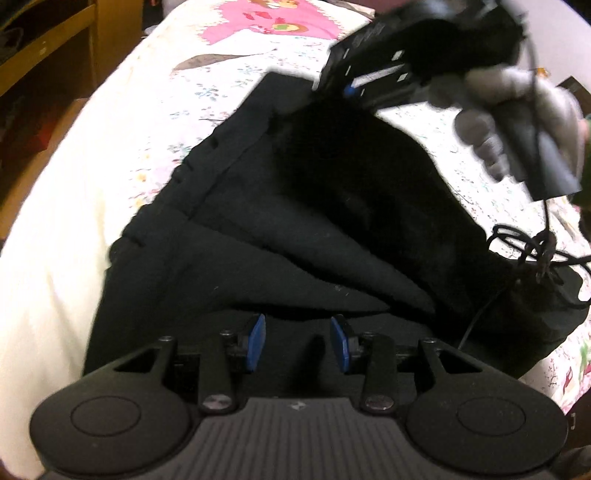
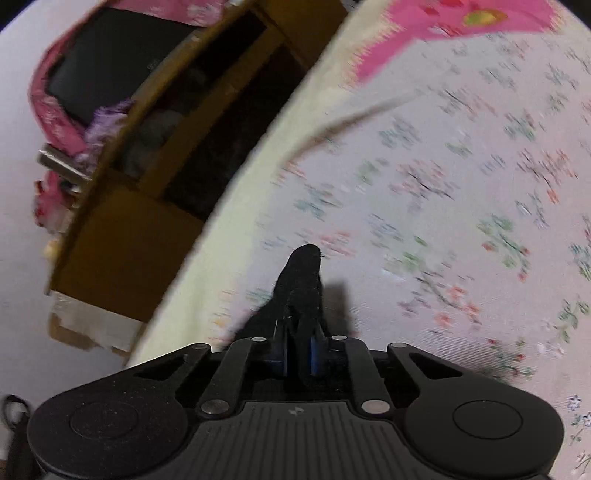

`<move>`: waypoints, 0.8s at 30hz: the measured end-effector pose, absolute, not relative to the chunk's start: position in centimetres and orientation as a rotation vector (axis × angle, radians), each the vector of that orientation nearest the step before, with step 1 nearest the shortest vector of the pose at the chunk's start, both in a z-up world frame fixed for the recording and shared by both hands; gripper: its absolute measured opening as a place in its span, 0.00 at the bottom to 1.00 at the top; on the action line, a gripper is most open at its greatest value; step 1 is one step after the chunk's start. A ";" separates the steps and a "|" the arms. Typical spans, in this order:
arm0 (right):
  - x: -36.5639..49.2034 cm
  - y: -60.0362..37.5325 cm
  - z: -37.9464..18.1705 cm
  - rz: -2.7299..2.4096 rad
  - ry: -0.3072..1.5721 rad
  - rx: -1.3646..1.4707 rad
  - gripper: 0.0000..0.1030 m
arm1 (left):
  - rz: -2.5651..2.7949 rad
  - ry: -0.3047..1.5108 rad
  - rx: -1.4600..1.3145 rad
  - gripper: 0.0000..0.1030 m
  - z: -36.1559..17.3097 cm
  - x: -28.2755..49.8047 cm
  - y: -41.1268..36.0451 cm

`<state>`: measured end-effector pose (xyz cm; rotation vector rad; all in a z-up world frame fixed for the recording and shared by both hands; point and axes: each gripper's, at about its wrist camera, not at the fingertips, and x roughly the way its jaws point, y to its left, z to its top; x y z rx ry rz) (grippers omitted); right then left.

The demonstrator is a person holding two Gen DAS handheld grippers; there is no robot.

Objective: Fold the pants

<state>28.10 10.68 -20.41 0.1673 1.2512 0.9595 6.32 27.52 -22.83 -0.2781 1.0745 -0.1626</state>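
Black pants (image 1: 258, 229) lie spread on a floral bed sheet (image 1: 155, 122) in the left wrist view. My left gripper (image 1: 298, 341) hovers low over their near edge, open, with both blue pads (image 1: 255, 341) bare. At the top right a grey-gloved hand (image 1: 517, 110) holds my right gripper (image 1: 325, 83), which lifts one part of the pants off the bed in a peak. In the right wrist view my right gripper (image 2: 298, 354) is shut on a strip of black pants cloth (image 2: 303, 280) that sticks out past the fingers above the sheet (image 2: 443, 184).
A wooden shelf unit (image 1: 48, 55) (image 2: 147, 177) stands beside the bed's left edge. A pink patch (image 1: 266, 18) (image 2: 443, 22) marks the far end of the sheet. A tangled black cable (image 1: 535, 251) hangs over the pants at the right.
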 end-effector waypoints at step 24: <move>14.9 14.0 -16.4 1.381 1.426 0.268 0.00 | 0.120 1.138 -0.307 0.47 -19.8 -3.9 26.7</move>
